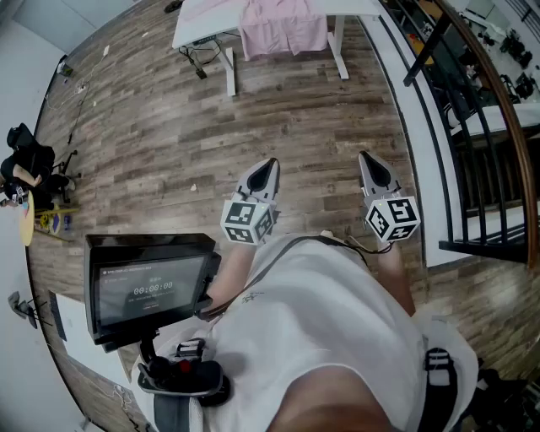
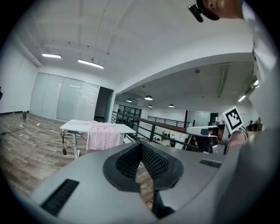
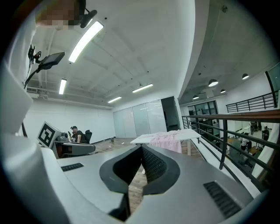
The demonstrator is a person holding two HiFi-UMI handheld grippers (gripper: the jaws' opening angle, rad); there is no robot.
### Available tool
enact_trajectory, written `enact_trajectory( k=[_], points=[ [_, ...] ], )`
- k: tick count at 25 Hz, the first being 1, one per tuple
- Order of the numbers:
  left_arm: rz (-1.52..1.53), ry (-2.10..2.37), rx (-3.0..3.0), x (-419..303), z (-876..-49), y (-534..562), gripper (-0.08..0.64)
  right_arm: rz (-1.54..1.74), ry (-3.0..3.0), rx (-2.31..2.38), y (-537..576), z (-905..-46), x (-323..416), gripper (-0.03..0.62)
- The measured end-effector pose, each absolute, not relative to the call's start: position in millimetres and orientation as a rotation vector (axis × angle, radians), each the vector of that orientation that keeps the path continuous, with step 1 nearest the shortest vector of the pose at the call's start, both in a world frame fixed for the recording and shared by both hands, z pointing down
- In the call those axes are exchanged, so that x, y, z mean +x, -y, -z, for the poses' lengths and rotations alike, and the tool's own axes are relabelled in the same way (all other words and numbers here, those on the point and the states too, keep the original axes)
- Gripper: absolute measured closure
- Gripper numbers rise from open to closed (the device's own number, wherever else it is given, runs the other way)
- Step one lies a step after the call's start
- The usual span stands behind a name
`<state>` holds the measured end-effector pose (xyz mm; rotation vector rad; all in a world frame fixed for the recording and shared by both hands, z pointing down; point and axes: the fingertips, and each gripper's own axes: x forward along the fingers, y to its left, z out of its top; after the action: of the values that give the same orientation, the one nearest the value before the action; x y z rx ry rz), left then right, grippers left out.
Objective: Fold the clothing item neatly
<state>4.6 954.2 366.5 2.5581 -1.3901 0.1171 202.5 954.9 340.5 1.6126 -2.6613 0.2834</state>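
Note:
A pink garment (image 1: 283,27) hangs over the front edge of a white table (image 1: 198,25) far ahead across the floor; it also shows in the left gripper view as the pink garment (image 2: 103,135) and in the right gripper view as the pink garment (image 3: 168,141). My left gripper (image 1: 272,164) and right gripper (image 1: 364,158) are held side by side in front of my body, well short of the table. Both point roughly level toward it, are shut, and hold nothing.
A black metal railing (image 1: 460,110) runs along the right, with a drop beyond it. A monitor on a stand (image 1: 150,285) sits close at my lower left. A seated person (image 1: 25,164) is at the far left. Wooden floor (image 1: 169,143) lies between me and the table.

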Motion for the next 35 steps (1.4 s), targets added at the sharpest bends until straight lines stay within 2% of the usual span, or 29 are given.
enact_trajectory(
  k=[19,35],
  points=[
    [-0.116,1.407,2.560,3.6,-363.3,-948.0,0.557,-0.261,2.649,1.632,-952.4,-337.5,209.5,0.591],
    [-0.125,1.540,2.556,-27.2,-343.9,-921.8,0.557,-0.204,2.654,1.644,-929.0,-326.6,211.6,0.591]
  ],
)
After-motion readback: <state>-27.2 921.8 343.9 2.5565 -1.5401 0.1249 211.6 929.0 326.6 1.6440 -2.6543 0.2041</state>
